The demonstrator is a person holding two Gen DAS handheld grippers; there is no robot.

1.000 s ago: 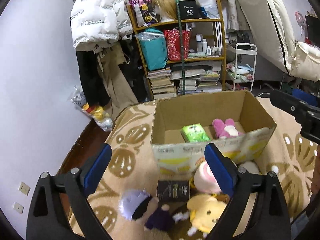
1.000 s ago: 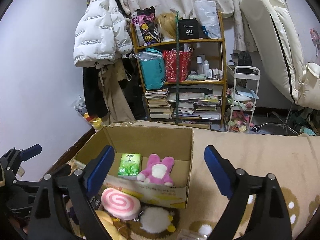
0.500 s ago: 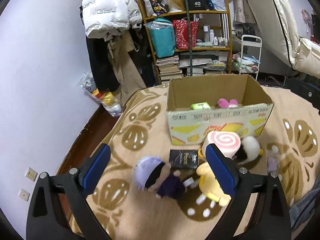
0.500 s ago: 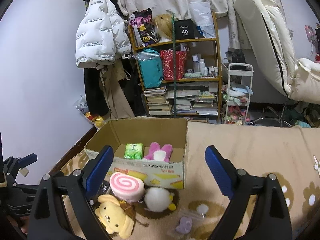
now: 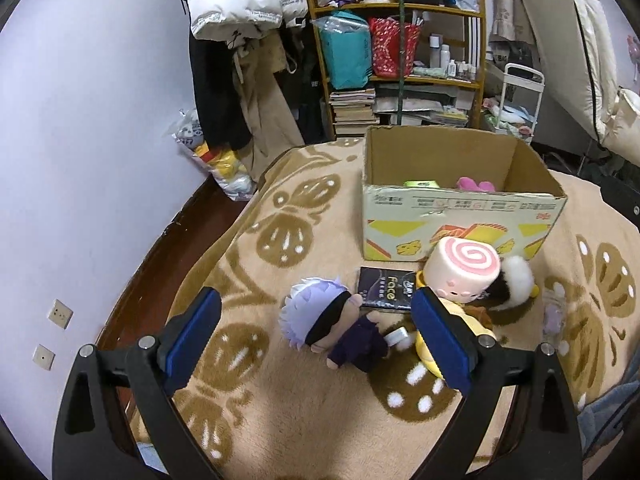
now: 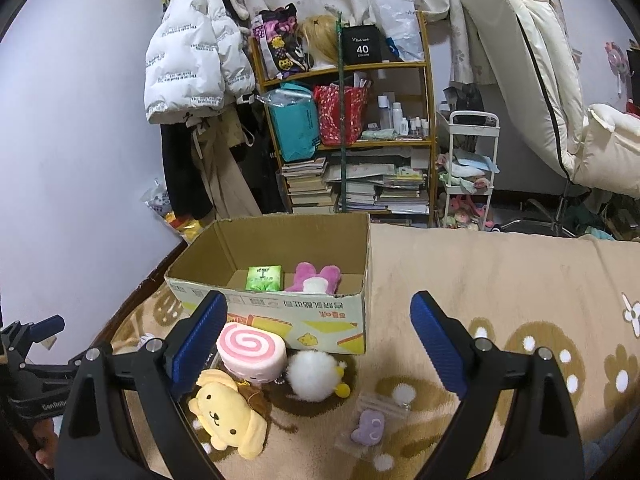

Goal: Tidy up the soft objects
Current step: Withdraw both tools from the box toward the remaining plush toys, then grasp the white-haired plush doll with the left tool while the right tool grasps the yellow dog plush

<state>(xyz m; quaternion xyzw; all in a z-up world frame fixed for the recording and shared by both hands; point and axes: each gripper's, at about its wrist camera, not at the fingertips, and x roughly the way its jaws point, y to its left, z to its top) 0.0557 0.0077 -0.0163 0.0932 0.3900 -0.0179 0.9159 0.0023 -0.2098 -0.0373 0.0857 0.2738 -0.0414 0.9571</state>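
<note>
Both grippers pulled back from cardboard box [image 5: 460, 216]; left gripper [image 5: 316, 344] now over white-haired doll [image 5: 320, 322]. Left and right gripper [image 6: 320, 344] wide open, empty. Next pick likely.

- A wooden shelf [image 6: 348, 120] is seen against the back wall, packed with a teal bag [image 6: 294, 122], a red bag [image 6: 340, 114], small bottles [image 6: 400, 118] and stacked books [image 6: 308, 180].
- A white puffer jacket [image 6: 192, 60] is hung to the left of the shelf, above dark and beige clothes.
- A white trolley [image 6: 472, 168] is placed just right of the shelf.
- A cream mattress [image 6: 520, 64] is leaned against the wall on the right.
- Two wall sockets [image 5: 52, 334] are set low in the purple wall.
</note>
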